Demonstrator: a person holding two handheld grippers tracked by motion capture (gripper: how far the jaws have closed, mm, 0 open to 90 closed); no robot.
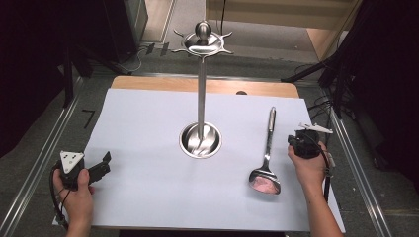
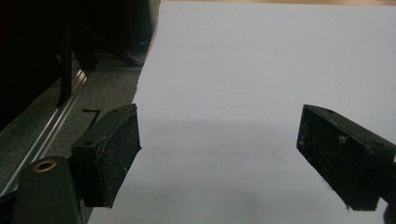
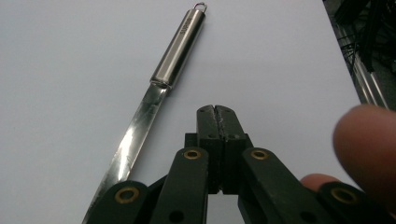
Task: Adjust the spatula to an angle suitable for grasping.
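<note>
Ladle (image 1: 267,159) found flat on white sheet (image 1: 148,148), right of utensil stand (image 1: 201,133), untouched. Right gripper (image 3: 217,112) beside handle, jaws pressed together, empty. Left gripper (image 2: 219,154) parked apart, empty. Recommended: open right jaws, straddle handle squarely before clamping.

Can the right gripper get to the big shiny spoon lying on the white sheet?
Probably yes. The spoon lies flat just beside the right gripper, with bare white sheet between them and nothing in the way. But the jaws are shut with nothing between them, so they would need to open first.
</note>
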